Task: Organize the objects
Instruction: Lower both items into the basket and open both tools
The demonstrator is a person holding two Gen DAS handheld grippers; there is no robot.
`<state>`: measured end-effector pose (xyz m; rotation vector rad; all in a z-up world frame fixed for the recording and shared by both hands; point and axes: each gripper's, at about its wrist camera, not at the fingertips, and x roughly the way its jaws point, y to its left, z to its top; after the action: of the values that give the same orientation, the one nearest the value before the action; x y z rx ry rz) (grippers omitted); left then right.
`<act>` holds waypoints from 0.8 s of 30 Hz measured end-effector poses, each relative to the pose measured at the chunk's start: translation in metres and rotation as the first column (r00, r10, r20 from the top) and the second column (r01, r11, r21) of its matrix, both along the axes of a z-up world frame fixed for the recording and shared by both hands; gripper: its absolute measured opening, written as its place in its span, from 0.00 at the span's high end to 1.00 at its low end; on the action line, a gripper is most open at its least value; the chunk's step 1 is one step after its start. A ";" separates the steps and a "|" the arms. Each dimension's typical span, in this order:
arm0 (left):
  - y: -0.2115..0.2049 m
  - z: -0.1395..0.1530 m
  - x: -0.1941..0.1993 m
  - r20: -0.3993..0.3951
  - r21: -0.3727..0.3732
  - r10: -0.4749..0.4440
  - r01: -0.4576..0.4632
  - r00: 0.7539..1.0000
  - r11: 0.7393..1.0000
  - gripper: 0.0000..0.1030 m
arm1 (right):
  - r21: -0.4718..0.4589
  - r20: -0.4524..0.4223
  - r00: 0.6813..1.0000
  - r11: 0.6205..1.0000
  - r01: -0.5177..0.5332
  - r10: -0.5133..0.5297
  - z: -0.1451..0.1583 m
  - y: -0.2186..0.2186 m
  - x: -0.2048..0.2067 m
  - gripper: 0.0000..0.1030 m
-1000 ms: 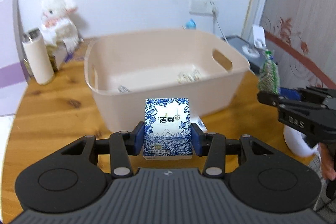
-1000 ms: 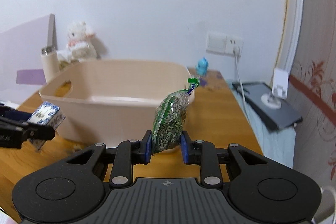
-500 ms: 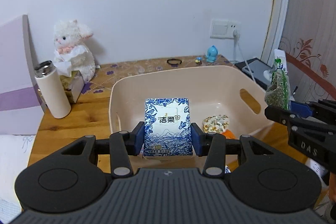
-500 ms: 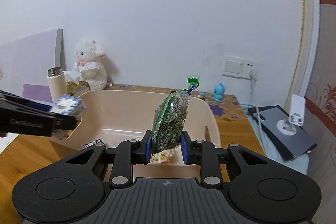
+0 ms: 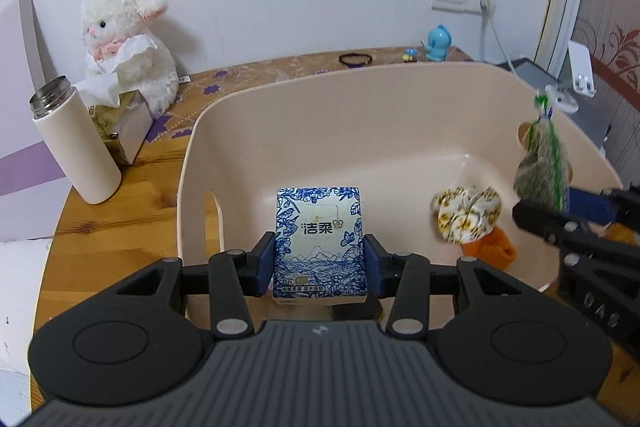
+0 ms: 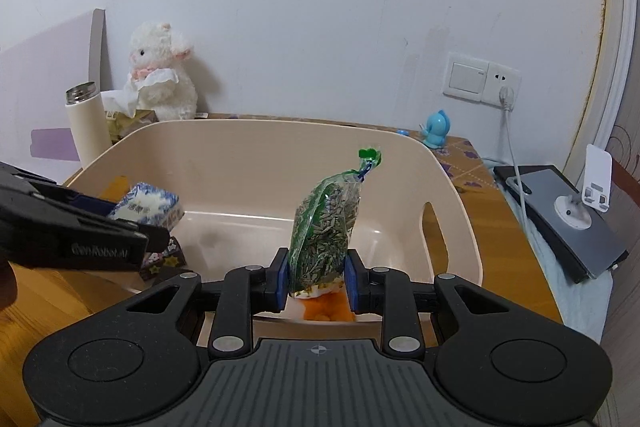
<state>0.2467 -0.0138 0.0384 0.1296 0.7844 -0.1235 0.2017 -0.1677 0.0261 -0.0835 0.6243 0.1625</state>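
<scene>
Your left gripper (image 5: 320, 261) is clenched on one tissue pack (image 5: 320, 243), white with blue drawing; the pack stands upright between the two blue pads (image 5: 265, 263), one pad pressing on each of its sides, and its upper part rises above them. You hold it over the near left part of the beige tub (image 5: 304, 95), above the tub floor and not touching it. Your right gripper (image 6: 317, 281) is closed on one clear bag of seeds (image 6: 324, 227) with green print; the fingers (image 6: 280, 281) squeeze the lower part of the bag, and the knotted green top stands up and leans a little to the right. This bag hangs over the near right part of the same tub, just inside the rim. In the tub you can count one flowered cloth piece (image 5: 466, 213) and one orange thing (image 5: 488, 253) that lies partly under it, both at the right side near the front wall; in the right wrist view there is also one small dark packet with stars (image 6: 162, 259) at the left front, partly hidden by your left gripper. On the wooden table (image 5: 104, 223), at its back left corner, stand one white flask (image 5: 76, 147), one tissue box (image 5: 124, 123) and one white plush lamb (image 5: 128, 43). One blue figurine (image 5: 438, 43) stands at the back edge by the wall.
</scene>
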 end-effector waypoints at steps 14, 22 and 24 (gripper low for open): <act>0.006 0.039 -0.053 0.122 0.020 -0.012 0.010 0.993 1.000 0.22 | -0.011 0.130 0.991 1.000 -0.019 0.021 0.036 -0.004 -0.053 0.26; 0.010 0.054 -0.097 0.153 0.023 -0.043 0.040 0.987 0.999 0.13 | -0.012 0.125 0.992 1.000 -0.019 0.020 0.034 -0.005 -0.078 0.13; 0.010 0.052 -0.105 0.144 0.021 -0.053 0.051 0.988 0.998 0.13 | -0.019 0.113 0.993 1.000 -0.021 0.023 0.028 -0.004 -0.082 0.11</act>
<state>0.1417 -0.0035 0.0903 0.1736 0.6374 -0.1549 0.1196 -0.1720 0.0543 -0.1159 0.5114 0.1727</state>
